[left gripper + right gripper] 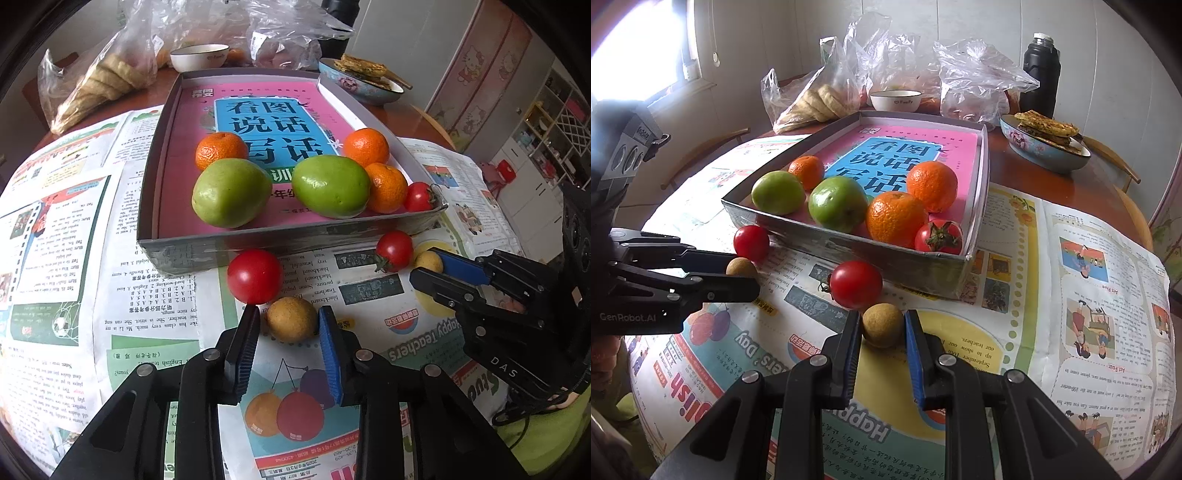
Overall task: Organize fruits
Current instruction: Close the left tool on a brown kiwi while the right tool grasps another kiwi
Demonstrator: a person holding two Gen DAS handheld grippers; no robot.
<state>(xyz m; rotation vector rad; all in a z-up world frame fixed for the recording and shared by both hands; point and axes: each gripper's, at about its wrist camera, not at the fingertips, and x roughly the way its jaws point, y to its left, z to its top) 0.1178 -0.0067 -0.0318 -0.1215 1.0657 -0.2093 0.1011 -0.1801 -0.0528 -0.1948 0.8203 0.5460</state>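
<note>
The left gripper [289, 320] pinches one brown longan [291, 319] on the newspaper-covered table [147, 295]. The right gripper [881, 325] clamps the second longan [882, 325] likewise. Two red tomatoes [254, 276] lie loose just in front of the gray tray [258, 247]. Inside it sit two green fruits [231, 192], three oranges [221, 149] and a third tomato [419, 196].

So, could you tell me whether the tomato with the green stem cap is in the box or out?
In: the tomato sits inside the box, in its near corner beside a tangerine.
</note>
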